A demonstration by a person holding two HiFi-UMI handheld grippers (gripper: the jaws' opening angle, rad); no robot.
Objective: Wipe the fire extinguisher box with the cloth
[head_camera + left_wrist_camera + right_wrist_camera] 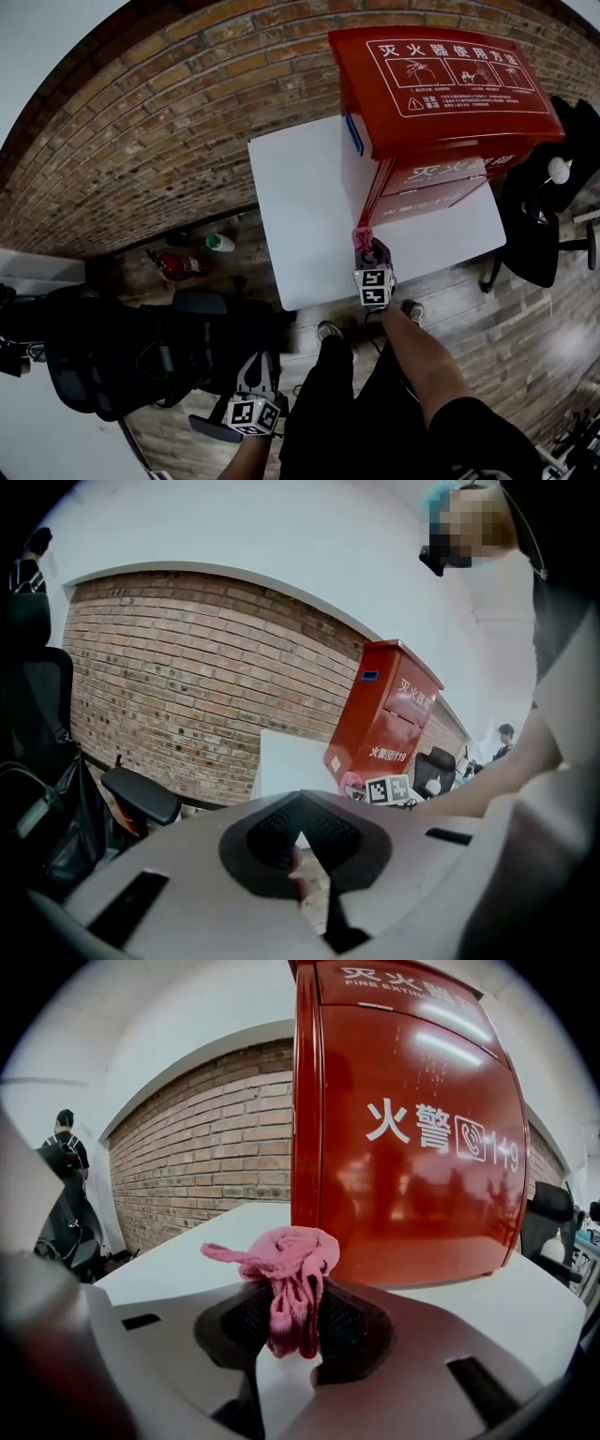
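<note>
Pink cloth (292,1258), clamped in the right tongs (292,1299), sits just short of the upright fire extinguisher box (412,1138) straight ahead; the left tongs (300,803), closed on nothing, hang well apart.

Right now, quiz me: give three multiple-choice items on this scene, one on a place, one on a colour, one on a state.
1. Where does the fire extinguisher box stand?
A. on the floor
B. on the white table
C. on a chair

2. What colour is the cloth?
A. pink
B. blue
C. green

3. How is the right gripper?
A. open and empty
B. shut on the cloth
C. lying on the floor

Answers:
1 B, the head view shows the box standing on the tabletop.
2 A, it is pink in the head view and the right gripper view.
3 B, the right gripper view shows its jaws pinching the cloth.
</note>
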